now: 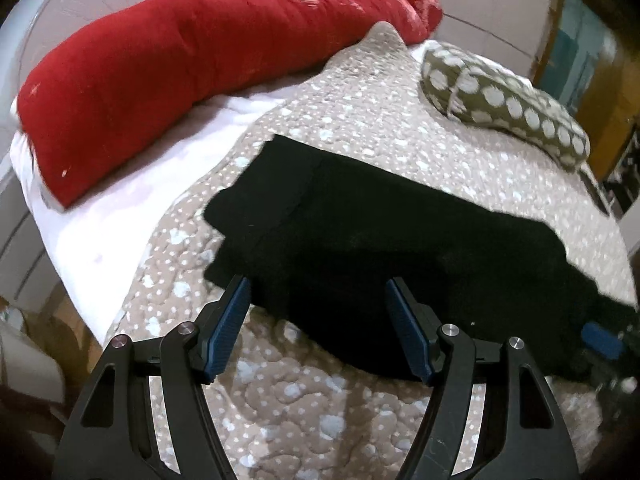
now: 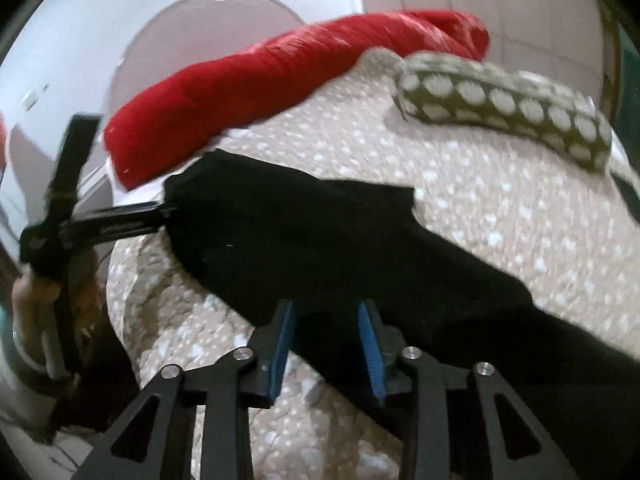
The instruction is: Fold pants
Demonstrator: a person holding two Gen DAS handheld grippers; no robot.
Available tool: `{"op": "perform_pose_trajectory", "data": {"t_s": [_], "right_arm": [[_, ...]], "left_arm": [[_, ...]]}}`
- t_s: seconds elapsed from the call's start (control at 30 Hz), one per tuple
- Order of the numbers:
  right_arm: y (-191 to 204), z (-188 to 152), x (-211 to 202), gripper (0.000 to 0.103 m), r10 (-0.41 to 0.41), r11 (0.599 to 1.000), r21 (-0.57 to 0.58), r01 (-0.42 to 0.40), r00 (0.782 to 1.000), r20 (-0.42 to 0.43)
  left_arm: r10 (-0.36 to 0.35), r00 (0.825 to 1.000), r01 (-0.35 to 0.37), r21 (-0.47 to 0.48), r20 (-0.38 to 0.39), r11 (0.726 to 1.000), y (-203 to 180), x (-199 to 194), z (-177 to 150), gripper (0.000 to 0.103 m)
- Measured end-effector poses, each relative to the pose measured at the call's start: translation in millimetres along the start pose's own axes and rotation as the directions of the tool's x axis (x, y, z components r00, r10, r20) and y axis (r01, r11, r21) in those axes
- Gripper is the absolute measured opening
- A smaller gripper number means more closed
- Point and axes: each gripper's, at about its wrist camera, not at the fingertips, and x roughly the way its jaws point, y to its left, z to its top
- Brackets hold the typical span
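I am holding my left claw (image 1: 318, 328) gaping over the pants (image 1: 360, 240), lying flat on the bed (image 1: 360, 92); my right claw (image 2: 326, 344), half-parted, is gripping nothing. Loose cloth risks bunching, skewing my fold.

my left matte-black two-finger gripper (image 1: 318, 330) has ribbed blue pads (image 1: 230, 326) and silver pivot screws (image 1: 185, 327). my right matte-black gripper (image 2: 327, 350) carries the same blue pads (image 2: 370, 350).

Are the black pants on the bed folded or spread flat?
Folded, at least partly: the pants lie doubled, with a layered edge visible on the bedspread. How many folds, cannot tell.
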Motion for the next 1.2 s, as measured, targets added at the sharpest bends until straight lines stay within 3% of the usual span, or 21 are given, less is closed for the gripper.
{"op": "perform_pose_trajectory", "data": {"t_s": [0.17,0.3,0.47,0.5,0.53,0.63,0.8,0.9,1.0,1.07,1.2], "right_arm": [[39,13,21,0.035,0.125,0.988,-0.089,-0.124,0.992,0.015],[75,25,54,0.035,0.147,0.966,-0.212,-0.146,0.989,-0.011],[94,32,88,0.034,0.102,0.945,-0.306,-0.114,0.993,-0.055],[95,33,92,0.029,0.096,0.942,-0.318,-0.108,0.994,-0.053],[94,35,94,0.017,0.089,0.943,-0.319,-0.099,0.995,-0.046],[87,41,88,0.005,0.147,0.958,-0.241,-0.154,0.988,-0.048],[95,41,68,0.005,0.229,0.949,-0.211,-0.234,0.972,-0.049],[103,30,82,0.005,0.188,0.949,-0.243,-0.202,0.979,-0.079],[96,27,91,0.007,0.193,0.962,-0.179,-0.205,0.978,-0.084],[93,28,77,0.027,0.208,0.962,-0.168,-0.217,0.976,-0.069],[66,20,36,0.031,0.118,0.984,-0.132,-0.115,0.993,0.013]], "left_arm": [[0.073,0.997,-0.072,-0.087,0.001,0.994,34,-5,10,0.07],[0.089,0.996,-0.091,-0.144,-0.016,0.985,58,-1,15,0.07],[0.089,0.996,-0.092,-0.188,-0.023,0.978,72,2,14,0.07],[0.087,0.996,-0.09,-0.19,-0.022,0.978,72,2,14,0.07],[0.087,0.996,-0.089,-0.189,-0.017,0.978,72,0,14,0.07],[0.081,0.996,-0.075,-0.189,0.024,0.979,71,-12,17,0.07],[0.079,0.994,-0.065,-0.179,0.07,0.982,63,-23,22,0.07],[0.056,0.997,-0.049,-0.144,0.048,0.988,46,-16,22,0.07],[0.03,0.999,-0.026,-0.101,0.041,0.995,26,-12,20,0.07],[0.0,0.999,0.003,-0.075,0.038,0.997,12,-10,17,0.07],[-0.043,0.999,0.043,-0.013,0.026,0.999,-18,-3,10,0.07]]}}
